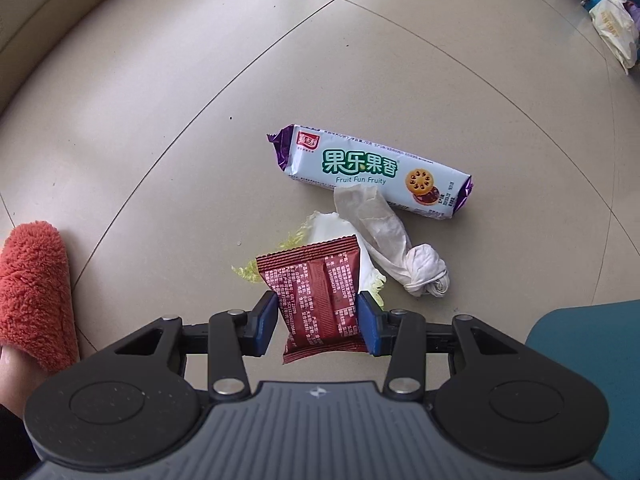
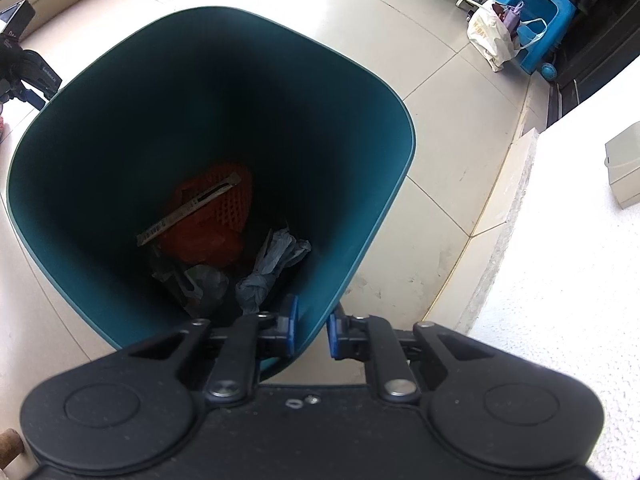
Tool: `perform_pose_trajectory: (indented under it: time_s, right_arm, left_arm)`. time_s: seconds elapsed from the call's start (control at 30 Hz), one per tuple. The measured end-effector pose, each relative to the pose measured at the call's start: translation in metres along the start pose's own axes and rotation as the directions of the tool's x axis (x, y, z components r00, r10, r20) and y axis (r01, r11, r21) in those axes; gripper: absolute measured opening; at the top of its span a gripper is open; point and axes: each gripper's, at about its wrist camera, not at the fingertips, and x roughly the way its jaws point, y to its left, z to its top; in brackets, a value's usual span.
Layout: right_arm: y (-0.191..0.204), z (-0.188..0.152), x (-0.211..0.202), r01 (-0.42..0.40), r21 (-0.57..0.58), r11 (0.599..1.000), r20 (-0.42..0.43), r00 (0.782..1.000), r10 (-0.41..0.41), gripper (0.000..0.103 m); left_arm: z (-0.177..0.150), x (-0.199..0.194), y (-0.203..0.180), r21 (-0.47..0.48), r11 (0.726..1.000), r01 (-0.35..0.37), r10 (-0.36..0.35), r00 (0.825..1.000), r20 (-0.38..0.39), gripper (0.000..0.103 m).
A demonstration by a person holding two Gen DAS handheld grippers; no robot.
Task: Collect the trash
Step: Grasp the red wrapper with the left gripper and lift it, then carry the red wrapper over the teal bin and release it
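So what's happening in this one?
A person is picking trash off a tiled floor. The left gripper holds a red snack packet; a biscuit pack, tissue and cabbage leaf are on the floor. The right gripper clamps the rim of the teal bin, which has trash inside.

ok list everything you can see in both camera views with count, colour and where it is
red foil snack packet: 1, between left pads
biscuit pack: 1, white-purple, floor
crumpled tissue: 1, white, beside biscuit pack
cabbage leaf: 1, pale, under packet
teal plastic bin: 1, floor, rim between right pads
bin trash: several, orange and grey
cream bag: 1, by blue stool
fuzzy slipper: 1, orange
left gripper: holding packet
right gripper: clamped on rim
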Motion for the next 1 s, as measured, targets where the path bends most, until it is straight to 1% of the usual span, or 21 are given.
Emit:
perform_pose_trajectory:
  time_s: [0.13,0.27,0.4,0.5,0.57,0.67,0.73,0.87,1.0]
  right_arm:
    - [-0.003,-0.001,0.001,-0.016,0.018,1.000,0.011,1.000,0.016,0.014]
    - [-0.006,-0.002,0.000,-0.027,0.024,0.999,0.023,0.999,0.026,0.014]
    - [-0.006,-0.002,-0.001,-0.023,0.019,1.000,0.027,0.999,0.023,0.014]
    - [-0.005,-0.004,-0.003,-0.020,0.018,1.000,0.032,0.999,0.019,0.014]
    - [-0.005,-0.006,-0.004,-0.017,0.023,1.000,0.038,0.999,0.016,0.014]
    - [-0.006,-0.007,-0.006,-0.022,0.028,0.999,0.043,0.999,0.021,0.014]
    - [-0.007,-0.008,-0.006,-0.028,0.032,0.999,0.046,0.999,0.027,0.014]
    - [-0.009,-0.008,-0.007,-0.037,0.034,0.999,0.052,0.998,0.035,0.014]
    - [-0.011,-0.009,-0.007,-0.043,0.033,0.999,0.056,0.998,0.041,0.014]
  left_arm:
    - [-0.003,-0.034,-0.013,0.049,0.999,0.017,-0.018,1.000,0.020,0.042]
    - [-0.009,-0.067,-0.029,0.101,0.994,0.045,-0.048,0.999,0.024,0.042]
    - [-0.021,-0.115,-0.053,0.189,0.980,0.063,-0.076,0.995,0.058,0.042]
    - [-0.031,-0.142,-0.073,0.248,0.966,0.073,-0.096,0.992,0.081,0.042]
    - [-0.038,-0.158,-0.087,0.292,0.953,0.075,-0.106,0.990,0.092,0.042]
    - [-0.050,-0.177,-0.112,0.368,0.929,0.034,-0.086,0.989,0.123,0.042]
    - [-0.056,-0.188,-0.129,0.414,0.910,0.033,-0.095,0.987,0.130,0.042]
    - [-0.068,-0.217,-0.162,0.488,0.871,0.063,-0.152,0.978,0.144,0.042]
    - [-0.078,-0.236,-0.199,0.559,0.822,0.108,-0.212,0.969,0.124,0.042]
